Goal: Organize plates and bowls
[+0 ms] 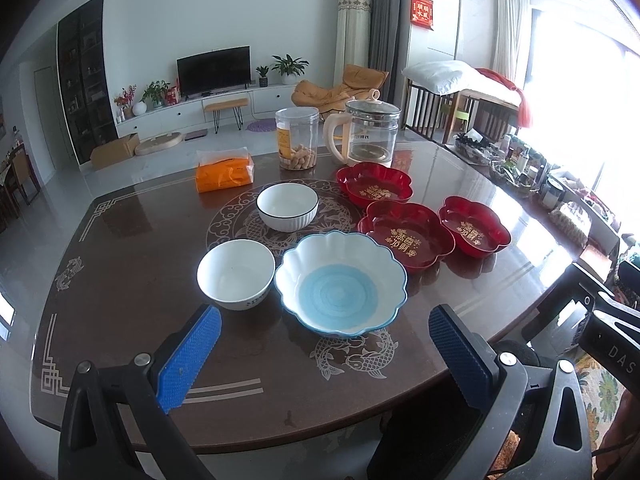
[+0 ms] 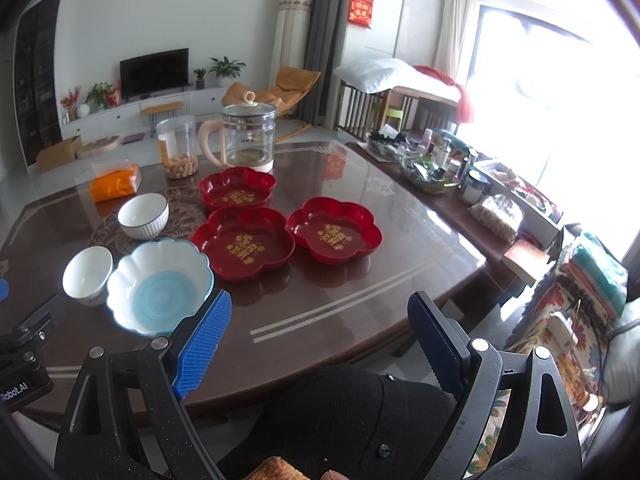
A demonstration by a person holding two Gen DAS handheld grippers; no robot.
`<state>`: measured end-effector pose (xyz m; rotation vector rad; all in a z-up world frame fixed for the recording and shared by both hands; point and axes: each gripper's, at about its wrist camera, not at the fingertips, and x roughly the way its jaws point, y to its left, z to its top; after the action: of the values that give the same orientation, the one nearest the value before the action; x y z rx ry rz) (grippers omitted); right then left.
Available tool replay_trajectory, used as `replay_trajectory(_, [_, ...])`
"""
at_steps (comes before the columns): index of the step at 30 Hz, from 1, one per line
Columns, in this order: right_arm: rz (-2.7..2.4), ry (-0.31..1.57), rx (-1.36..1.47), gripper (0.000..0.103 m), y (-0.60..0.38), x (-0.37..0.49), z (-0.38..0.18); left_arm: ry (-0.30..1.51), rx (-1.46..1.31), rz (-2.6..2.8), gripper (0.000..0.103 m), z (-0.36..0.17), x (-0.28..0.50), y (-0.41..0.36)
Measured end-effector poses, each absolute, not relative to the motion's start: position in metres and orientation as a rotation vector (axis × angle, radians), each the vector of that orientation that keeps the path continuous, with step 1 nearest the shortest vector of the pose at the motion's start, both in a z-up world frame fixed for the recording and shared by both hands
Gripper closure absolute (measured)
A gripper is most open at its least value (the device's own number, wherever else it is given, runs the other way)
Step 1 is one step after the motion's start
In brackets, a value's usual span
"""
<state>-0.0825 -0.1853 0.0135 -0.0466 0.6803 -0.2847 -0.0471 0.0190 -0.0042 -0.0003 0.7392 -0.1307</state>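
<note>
**A:** Where did the dishes stand when you looked?

**B:** All six sat loose on the bench (image 1: pixel 120 248). Nearest me was the blue scalloped bowl (image 1: pixel 340 284), with a plain white bowl (image 1: pixel 236 274) just beside it and a black-rimmed white bowl (image 1: pixel 287 206) farther back. To their right lay three red flower-shaped plates: the near plate (image 2: pixel 243 245), the right plate (image 2: pixel 334 229) and the far plate (image 2: pixel 238 193), close together, none stacked.

**A:** And your claws?

**B:** I had the left claw (image 1: pixel 324 346) spread wide and empty, hovering over the bench edge in front of the blue bowl. The right claw (image 2: pixel 320 340) was likewise released, holding nothing, short of the red plates.

**A:** So which step was that?

**B:** The very start, I judged; nothing was nested yet. Next I'd have needed to close on a rim, probably a white bowl's, lift it clear and set it into its mate. The kettle (image 1: pixel 370 132), the snack jar (image 1: pixel 298 138) and the orange tissue pack (image 1: pixel 225 172) stood behind, well apart.
</note>
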Motion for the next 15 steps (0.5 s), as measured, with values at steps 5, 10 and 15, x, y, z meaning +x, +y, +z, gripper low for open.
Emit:
replay_trajectory(5, [-0.300, 0.632, -0.070, 0.011, -0.178, -0.103, 0.025, 0.752, 0.030, -0.146, 0.000, -0.008, -0.055, 0.015])
replay_trajectory(10, [-0.349, 0.552, -0.014, 0.011, -0.194, -0.125, 0.035, 0.760, 0.011, -0.183, 0.000, -0.013, -0.063, 0.018])
replay_trajectory(15, [-0.388, 0.531, 0.091, 0.011, -0.224, -0.126, 0.031, 0.814, -0.025, -0.226, 0.000, -0.022, -0.055, 0.017])
